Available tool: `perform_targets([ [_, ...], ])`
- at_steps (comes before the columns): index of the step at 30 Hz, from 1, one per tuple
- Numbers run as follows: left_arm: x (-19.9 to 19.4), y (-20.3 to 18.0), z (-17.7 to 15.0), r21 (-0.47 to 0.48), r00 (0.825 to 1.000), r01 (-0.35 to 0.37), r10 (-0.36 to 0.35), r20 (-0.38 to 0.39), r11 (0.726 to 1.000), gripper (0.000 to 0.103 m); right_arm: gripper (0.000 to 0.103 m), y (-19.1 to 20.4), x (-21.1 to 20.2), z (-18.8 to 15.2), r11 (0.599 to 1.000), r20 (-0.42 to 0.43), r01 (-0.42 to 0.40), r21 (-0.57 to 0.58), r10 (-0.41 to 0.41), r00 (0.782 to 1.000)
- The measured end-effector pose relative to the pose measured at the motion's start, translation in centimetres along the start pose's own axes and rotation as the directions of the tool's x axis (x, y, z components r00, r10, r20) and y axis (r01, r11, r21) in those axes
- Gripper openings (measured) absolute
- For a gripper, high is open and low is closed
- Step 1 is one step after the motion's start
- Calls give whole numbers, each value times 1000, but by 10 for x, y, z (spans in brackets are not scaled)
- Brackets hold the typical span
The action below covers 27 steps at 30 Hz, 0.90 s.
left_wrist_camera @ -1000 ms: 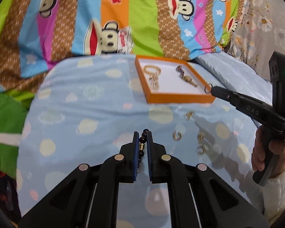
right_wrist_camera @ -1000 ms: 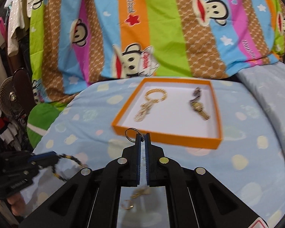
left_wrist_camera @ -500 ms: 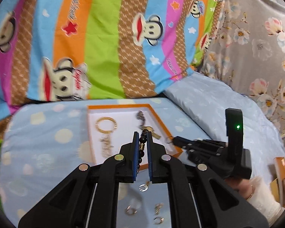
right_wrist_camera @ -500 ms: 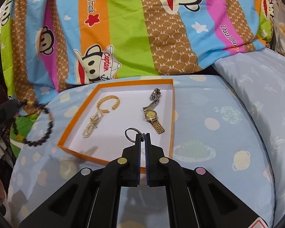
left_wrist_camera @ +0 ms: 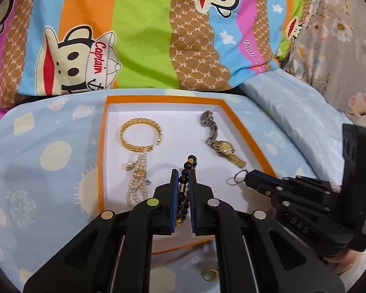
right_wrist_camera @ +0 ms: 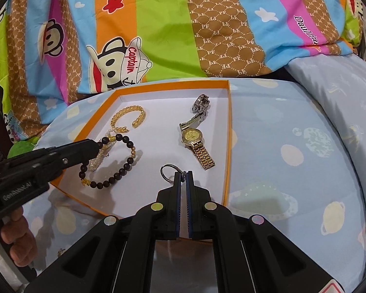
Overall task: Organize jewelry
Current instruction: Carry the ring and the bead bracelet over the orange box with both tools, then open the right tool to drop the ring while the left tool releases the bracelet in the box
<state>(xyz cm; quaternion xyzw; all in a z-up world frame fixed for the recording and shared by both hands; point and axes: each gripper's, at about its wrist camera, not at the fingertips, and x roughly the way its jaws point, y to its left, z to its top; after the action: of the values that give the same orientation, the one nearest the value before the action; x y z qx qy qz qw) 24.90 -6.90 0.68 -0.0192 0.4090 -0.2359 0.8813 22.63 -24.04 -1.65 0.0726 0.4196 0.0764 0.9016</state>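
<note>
An orange-rimmed white tray (left_wrist_camera: 102,146) (right_wrist_camera: 228,131) lies on the blue bedsheet. In it lie a gold bangle (left_wrist_camera: 140,134) (right_wrist_camera: 128,118), a pearl piece (left_wrist_camera: 137,180) and a gold watch (left_wrist_camera: 223,146) (right_wrist_camera: 195,139). My left gripper (left_wrist_camera: 183,173) (right_wrist_camera: 97,144) is shut on a black bead bracelet (left_wrist_camera: 189,164) (right_wrist_camera: 119,171), which hangs over the tray's near left part. My right gripper (right_wrist_camera: 183,172) (left_wrist_camera: 247,177) is shut on a silver ring (right_wrist_camera: 168,172) (left_wrist_camera: 239,178) over the tray's near middle.
A gold earring (left_wrist_camera: 209,274) lies on the sheet in front of the tray. A striped monkey-print quilt (left_wrist_camera: 146,36) rises behind the tray. A blue pillow (right_wrist_camera: 329,85) lies at the right.
Both grippers have moved forward over the tray, carrying the bead bracelet and the ring. The bracelet now hangs low over the tray floor.
</note>
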Motion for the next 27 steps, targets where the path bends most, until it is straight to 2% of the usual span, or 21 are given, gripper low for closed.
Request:
perform_targets([
  [8,9,10,-4,1,995,-100,100,25,995,8,3,4,6,0,1000,0,9,-24,-9,1000],
  [12,8,13,-5,-2,988,-148,148,49,989,27,3,3,6,0,1000,8,-2,-18,2,1000],
  [15,5,13,-6,3,980,-180,179,84,984,36,3,3,5,0,1000,9,-3,-17,3,1000],
  [20,5,12,-7,10,975,-204,202,93,979,37,4,2,4,1,1000,15,-8,-16,8,1000],
  [27,6,14,-6,2,976,-199,198,93,980,39,19,4,-2,0,1000,48,-6,-24,7,999],
])
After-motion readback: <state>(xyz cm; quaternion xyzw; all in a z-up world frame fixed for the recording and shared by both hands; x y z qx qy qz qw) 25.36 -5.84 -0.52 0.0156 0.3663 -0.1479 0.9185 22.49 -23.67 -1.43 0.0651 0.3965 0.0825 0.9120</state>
